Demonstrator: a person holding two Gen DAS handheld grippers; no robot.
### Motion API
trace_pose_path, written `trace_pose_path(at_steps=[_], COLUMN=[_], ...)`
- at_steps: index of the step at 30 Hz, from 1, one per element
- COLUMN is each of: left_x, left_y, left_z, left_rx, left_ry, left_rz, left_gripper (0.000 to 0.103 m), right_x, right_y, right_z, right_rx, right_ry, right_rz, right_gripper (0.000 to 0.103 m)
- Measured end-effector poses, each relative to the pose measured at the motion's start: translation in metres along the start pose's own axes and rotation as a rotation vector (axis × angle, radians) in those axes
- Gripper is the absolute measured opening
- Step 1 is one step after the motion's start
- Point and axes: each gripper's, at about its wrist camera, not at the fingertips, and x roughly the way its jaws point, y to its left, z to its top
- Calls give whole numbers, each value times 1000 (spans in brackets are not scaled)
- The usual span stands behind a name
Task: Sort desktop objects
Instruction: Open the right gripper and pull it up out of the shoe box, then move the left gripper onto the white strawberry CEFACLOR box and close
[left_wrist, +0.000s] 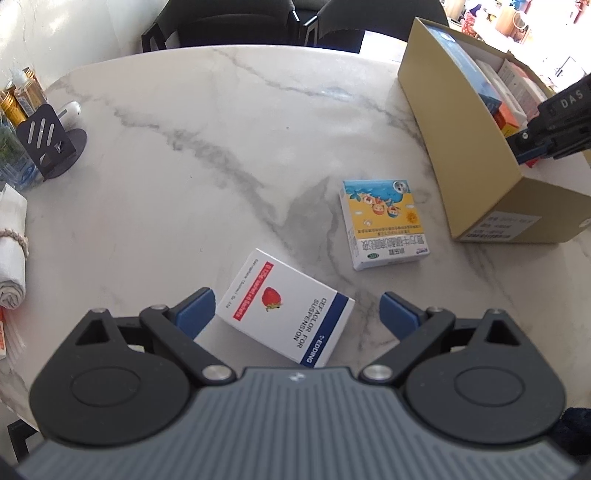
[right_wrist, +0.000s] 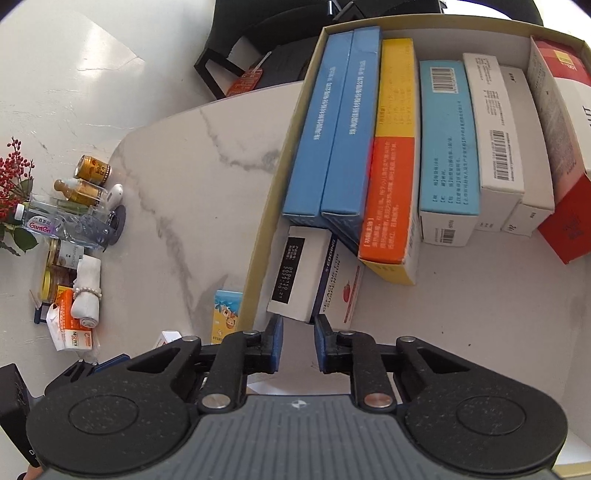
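A white cardboard medicine box with a printed strawberry and a dark blue band (left_wrist: 284, 308) lies flat on the white grey-veined marble worktop (left_wrist: 184, 166), between the blue pads of the left claw (left_wrist: 297, 314); that claw stands wide, its pads clear of the box on either side, holding nothing. Just beyond it to the right lies a second small box, yellow and blue with cartoon children on its face (left_wrist: 382, 221), flat and apart from the first; near that stands an open tan cardboard carton (left_wrist: 461, 147) at the worktop's right edge.

Inside the carton, seen from the right wrist, a row of boxes stands on edge against the far wall: two blue ones (right_wrist: 334, 125), a yellow-and-orange one (right_wrist: 393, 162), a light blue one (right_wrist: 448, 147), two white ones (right_wrist: 495, 122) and a red-and-white one (right_wrist: 561, 147); a white box with a black label and a strawberry print (right_wrist: 306, 273) lies nearer, by the carton's left wall. The right claw (right_wrist: 298, 341) hangs just short of that box, its jaws drawn to a narrow gap with nothing between them.

At the worktop's far left sit gold-capped bottles (right_wrist: 92, 170), a clear plastic bottle (right_wrist: 66, 225), a rolled white cloth (left_wrist: 13, 254) and a black metal stand (left_wrist: 48, 140).
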Motion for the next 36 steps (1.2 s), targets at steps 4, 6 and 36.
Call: trace_pose_path(at_steps=[4,6,36], left_x=[2,5,52], left_y=[3,3,-6], left_z=[-2,-4,-16], left_rx=[-10,-6,277], left_ry=[10,18,75], left_rz=[1,2,39], left_gripper=[98,98,94], right_x=[0,-2,-68], right_y=[-6,-13,19], right_z=[-1,-2,-4], right_rx=[18,44,15], right_ry=[-10,-14,-198], right_rz=[36,54,76], right_gripper=[21,21,41])
